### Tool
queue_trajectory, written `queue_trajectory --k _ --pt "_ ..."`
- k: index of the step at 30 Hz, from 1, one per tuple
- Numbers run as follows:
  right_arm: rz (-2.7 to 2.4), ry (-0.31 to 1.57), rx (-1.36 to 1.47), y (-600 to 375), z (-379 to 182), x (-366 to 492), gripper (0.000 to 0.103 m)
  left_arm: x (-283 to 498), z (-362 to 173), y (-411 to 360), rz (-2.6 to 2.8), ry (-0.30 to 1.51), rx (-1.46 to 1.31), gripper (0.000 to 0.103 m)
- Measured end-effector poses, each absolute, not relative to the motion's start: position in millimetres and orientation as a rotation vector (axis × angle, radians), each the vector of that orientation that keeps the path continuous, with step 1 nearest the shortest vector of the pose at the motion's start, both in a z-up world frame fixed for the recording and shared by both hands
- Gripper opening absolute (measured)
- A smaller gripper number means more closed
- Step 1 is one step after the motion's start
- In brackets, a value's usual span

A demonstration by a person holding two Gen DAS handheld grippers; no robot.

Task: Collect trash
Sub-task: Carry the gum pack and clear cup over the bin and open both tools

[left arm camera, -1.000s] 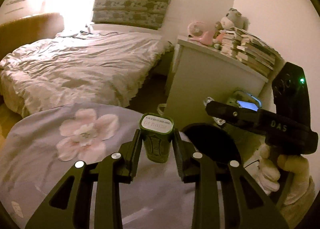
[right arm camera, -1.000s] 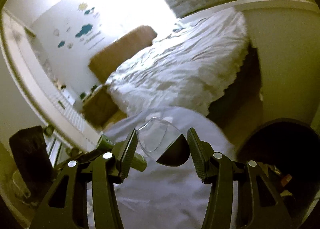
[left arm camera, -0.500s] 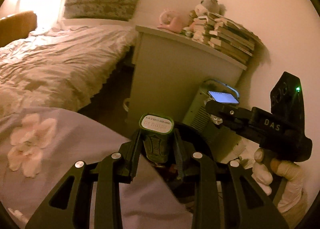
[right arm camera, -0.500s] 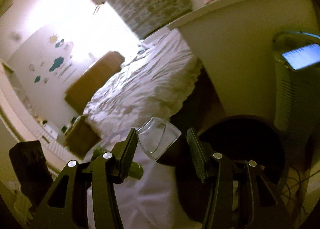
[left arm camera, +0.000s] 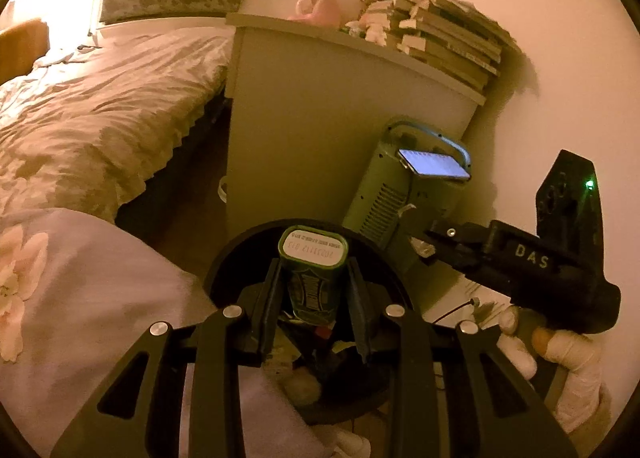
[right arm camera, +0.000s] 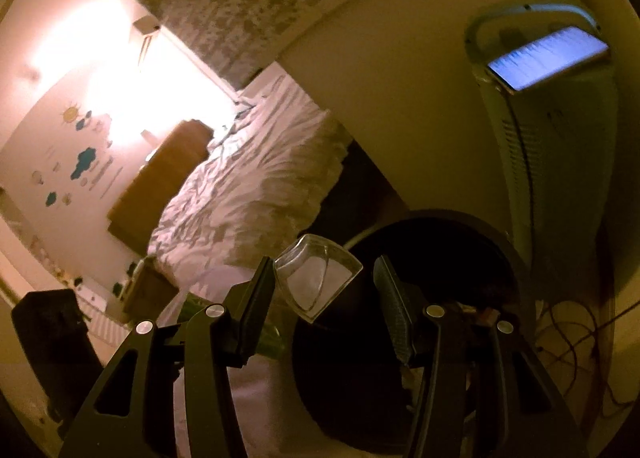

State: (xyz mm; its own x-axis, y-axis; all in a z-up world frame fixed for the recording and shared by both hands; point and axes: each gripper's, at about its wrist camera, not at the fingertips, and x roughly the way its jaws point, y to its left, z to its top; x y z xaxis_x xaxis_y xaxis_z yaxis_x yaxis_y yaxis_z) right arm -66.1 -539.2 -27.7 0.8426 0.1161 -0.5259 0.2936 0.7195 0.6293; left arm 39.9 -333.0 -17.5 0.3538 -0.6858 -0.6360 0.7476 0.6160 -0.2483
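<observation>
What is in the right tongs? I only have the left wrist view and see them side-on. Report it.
Observer: The right tongs hold a clear plastic cup, crumpled, between their fingers.
Operator: Tell me where that cup sits relative to the bin.
Observer: In the right wrist view it lines up with the bed-side edge of the black bin, partly over its dark mouth. How high above it, I cannot tell.
</observation>
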Motion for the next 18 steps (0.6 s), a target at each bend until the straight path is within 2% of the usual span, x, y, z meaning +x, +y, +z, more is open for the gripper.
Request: queue_trajectory --k 18 --pt "-0.142 0.613 0.827 -556.3 -59.7 -57.7 0.052 41.4 -31.7 -360.2 -0.946 0.796 0.133 0.031"
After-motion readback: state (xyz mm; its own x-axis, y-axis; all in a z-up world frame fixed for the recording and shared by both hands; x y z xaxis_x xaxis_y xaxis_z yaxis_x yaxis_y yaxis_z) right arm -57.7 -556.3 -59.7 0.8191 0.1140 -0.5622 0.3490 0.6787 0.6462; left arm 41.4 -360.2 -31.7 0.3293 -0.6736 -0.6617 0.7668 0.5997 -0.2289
